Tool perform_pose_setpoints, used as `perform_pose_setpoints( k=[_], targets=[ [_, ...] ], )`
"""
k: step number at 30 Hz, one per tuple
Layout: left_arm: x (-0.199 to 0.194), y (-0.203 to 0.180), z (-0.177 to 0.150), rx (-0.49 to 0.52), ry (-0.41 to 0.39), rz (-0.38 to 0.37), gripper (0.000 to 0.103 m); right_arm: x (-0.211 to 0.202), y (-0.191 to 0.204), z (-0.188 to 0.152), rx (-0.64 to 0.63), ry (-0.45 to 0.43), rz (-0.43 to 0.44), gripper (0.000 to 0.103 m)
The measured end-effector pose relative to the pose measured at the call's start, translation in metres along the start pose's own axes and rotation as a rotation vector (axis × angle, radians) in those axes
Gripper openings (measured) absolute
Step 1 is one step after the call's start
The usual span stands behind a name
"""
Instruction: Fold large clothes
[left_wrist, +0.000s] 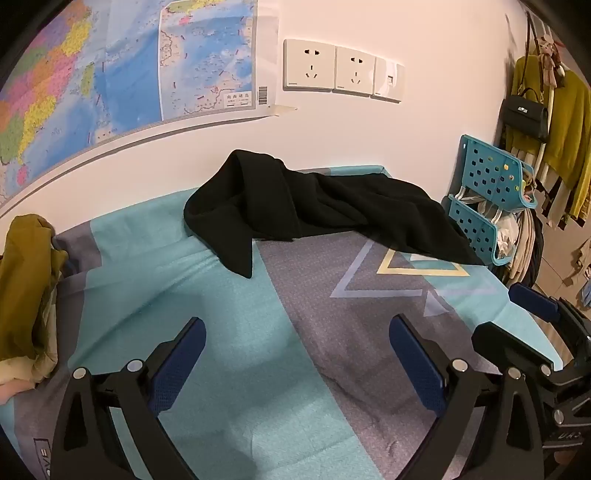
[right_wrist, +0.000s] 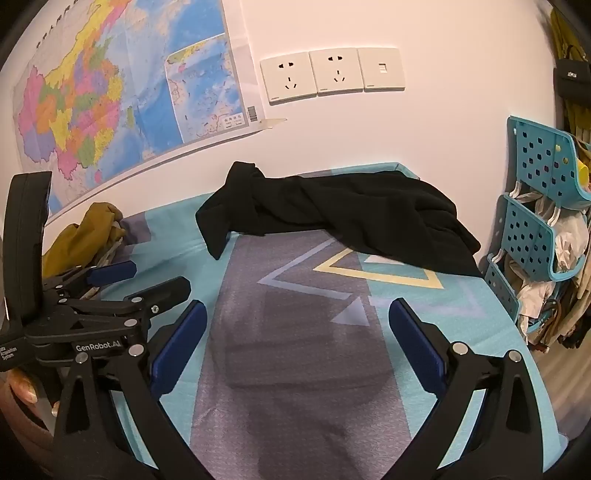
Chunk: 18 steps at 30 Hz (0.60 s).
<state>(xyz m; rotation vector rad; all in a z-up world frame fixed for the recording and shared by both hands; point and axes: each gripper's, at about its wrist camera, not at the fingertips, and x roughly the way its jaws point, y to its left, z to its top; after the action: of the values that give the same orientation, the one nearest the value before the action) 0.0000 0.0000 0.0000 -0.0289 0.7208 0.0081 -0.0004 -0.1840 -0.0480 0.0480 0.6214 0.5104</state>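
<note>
Indoors, patterned teal bedsheet (left_wrist: 155, 236), crumpled black garment (right_wrist: 343, 214) by wall, both grippers' fingers spread, holding nothing.

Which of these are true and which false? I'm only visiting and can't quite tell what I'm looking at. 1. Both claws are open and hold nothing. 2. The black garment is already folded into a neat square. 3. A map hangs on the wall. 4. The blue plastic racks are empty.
1. True: the left gripper and right gripper both stand open with only the bed cover between their fingers.
2. False: the black garment lies crumpled in a heap near the wall.
3. True: a coloured map hangs left of the wall sockets.
4. False: the blue racks hold clothes and other fabric.
</note>
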Motion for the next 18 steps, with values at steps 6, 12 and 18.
perform_pose_setpoints(
  k=[6, 12, 18],
  targets=[
    [0.0002, -0.0006, -0.0002, 0.000, 0.004, -0.001, 0.096, -0.0002, 0.0010, -0.0011, -0.009, -0.003, -0.005, 0.097],
    [0.0029, 0.0029, -0.0029, -0.001, 0.001, -0.003, 0.096, -0.0013, 0.0022, -0.0023, -0.023, -0.006, -0.018, 0.097],
    [0.0005, -0.0023, -0.0039, -0.004, 0.007, -0.003, 0.096, -0.0015, 0.0018, -0.0022, -0.024, -0.005, -0.018, 0.097]
  ],
)
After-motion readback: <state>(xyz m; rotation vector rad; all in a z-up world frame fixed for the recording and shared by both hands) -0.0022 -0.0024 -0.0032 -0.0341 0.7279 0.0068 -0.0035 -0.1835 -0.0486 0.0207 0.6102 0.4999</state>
